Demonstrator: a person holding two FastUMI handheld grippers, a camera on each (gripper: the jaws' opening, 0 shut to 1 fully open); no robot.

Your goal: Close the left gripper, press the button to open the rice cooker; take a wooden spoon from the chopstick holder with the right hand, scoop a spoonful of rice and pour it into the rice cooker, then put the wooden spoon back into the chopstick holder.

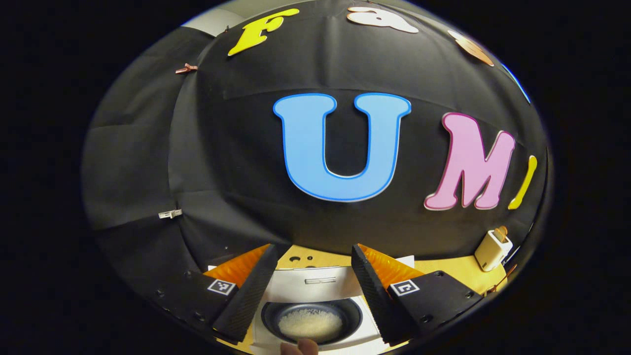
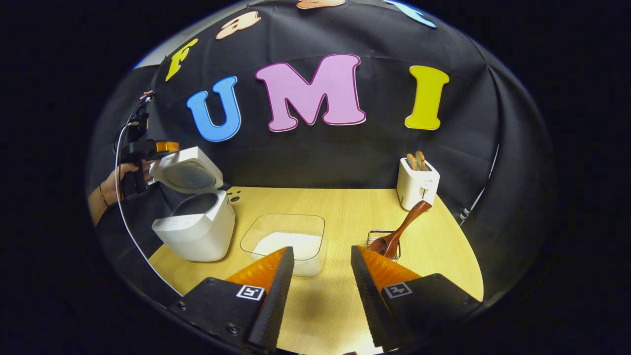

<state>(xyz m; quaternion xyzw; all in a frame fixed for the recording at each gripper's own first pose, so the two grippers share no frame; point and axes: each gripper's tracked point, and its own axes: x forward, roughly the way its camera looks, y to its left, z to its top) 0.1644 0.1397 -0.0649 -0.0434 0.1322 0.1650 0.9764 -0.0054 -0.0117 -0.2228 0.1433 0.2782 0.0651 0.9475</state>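
Rice cooker (image 2: 194,229): lid up, rice inside. Wooden spoon (image 2: 400,229): parked in chopstick holder (image 2: 383,245). Left gripper (image 1: 311,281), right gripper (image 2: 321,276): fingers apart, empty.

Left gripper view looks down close over the rice cooker (image 1: 315,296) — right gripper view sees it (image 2: 194,231) across the table (image 2: 345,207).

Dim booth, sharp centre — edges bowed (fisheye), table (image 2: 345,207) brightly lit.
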